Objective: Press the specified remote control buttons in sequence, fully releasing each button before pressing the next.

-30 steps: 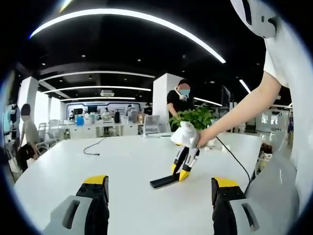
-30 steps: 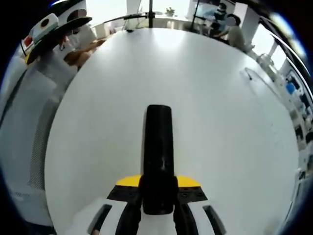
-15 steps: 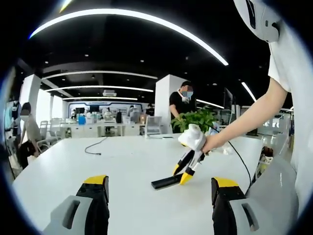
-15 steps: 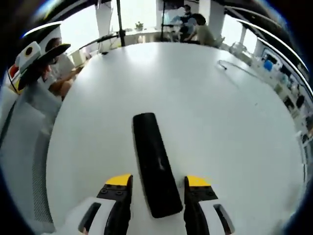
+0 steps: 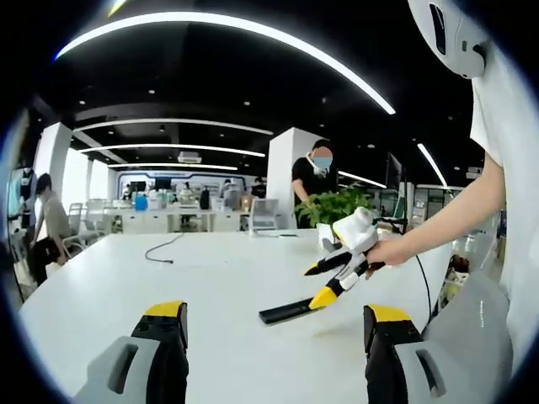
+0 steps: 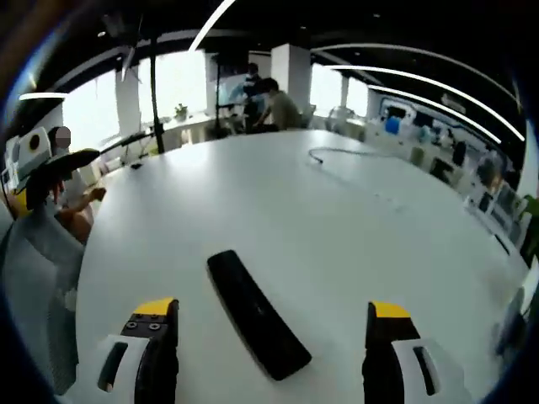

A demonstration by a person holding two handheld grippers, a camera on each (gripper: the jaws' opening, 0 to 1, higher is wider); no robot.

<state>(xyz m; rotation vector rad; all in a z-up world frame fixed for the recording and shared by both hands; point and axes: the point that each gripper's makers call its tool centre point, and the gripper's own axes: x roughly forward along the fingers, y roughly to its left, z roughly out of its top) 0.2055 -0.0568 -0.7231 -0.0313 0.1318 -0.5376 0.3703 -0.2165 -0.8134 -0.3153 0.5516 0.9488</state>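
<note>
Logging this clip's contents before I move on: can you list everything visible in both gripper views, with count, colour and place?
Remote control: one, black, lying flat on the table between the right gripper's open jaws, touching neither.
Table: one, white, large, under everything.
Cable: one, dark, loose on the far part of the table.
Potted plant: one, green, at the table's far edge.
Chairs: several, pale, beyond the table.
Other people: a few in the background, one standing in black.
Right gripper: one, white with yellow-tipped black jaws, open, raised above the remote control.
Left gripper: one, same colours, open, holding nothing.
Person's forearm: one, holding the right gripper.
</note>
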